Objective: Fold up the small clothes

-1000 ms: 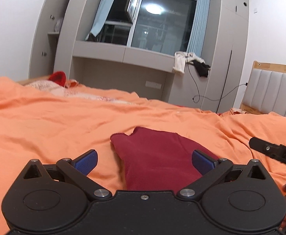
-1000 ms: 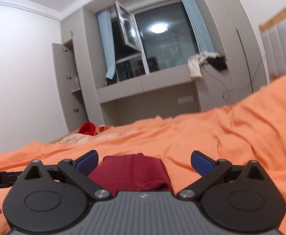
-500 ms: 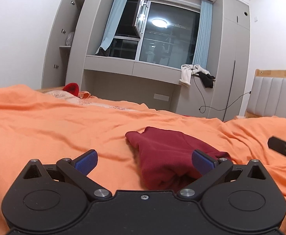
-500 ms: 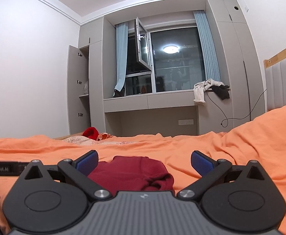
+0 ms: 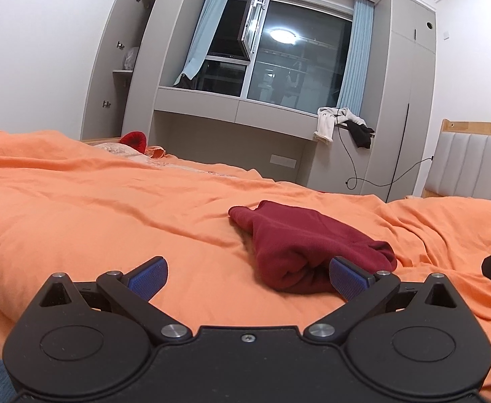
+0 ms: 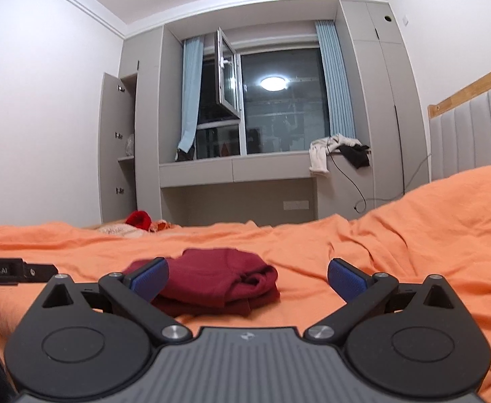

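Now: both grippers wide open, nothing held, above orange bedding (image 5: pixel 118 221).
Dark red garment (image 5: pixel 299 245) lies folded in a bundle on the bedding, w/ left gripper (image 5: pixel 247 277) & right gripper (image 6: pixel 247 277) both just short of it; blue pads (image 6: pixel 149 277) bare.

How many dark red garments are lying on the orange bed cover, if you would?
1: the dark red garment lies bundled on the orange bed cover; others may be hidden.

Orange bedspread (image 5: pixel 111 221) lies open around the maroon garment (image 5: pixel 306 241) — seemingly unobstructed.
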`<state>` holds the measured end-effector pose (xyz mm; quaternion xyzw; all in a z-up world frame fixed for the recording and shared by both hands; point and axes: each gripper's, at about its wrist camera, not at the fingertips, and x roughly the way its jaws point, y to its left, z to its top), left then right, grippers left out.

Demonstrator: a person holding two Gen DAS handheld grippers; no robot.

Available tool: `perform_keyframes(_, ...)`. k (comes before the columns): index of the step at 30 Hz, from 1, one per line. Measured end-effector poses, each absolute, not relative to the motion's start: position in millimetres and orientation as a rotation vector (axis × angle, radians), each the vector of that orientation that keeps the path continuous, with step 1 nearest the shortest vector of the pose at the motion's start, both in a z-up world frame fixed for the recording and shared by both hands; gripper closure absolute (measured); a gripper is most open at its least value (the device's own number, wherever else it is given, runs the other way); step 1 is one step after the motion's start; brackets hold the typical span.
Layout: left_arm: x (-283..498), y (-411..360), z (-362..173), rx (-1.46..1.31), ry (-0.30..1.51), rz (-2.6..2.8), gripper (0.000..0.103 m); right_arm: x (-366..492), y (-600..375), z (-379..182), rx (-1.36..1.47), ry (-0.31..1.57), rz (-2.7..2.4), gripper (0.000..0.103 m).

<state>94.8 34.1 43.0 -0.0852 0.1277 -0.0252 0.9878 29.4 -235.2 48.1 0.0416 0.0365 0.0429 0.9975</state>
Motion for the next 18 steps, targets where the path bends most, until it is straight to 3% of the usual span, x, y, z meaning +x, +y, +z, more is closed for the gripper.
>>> perform_keyframes(18, 55.4, 10.8, 24.3, 0.037, 0.259, -0.048, 0.001, 21.7, -236.0, 22.2, 0.035, 0.2, 0.004, 0.0)
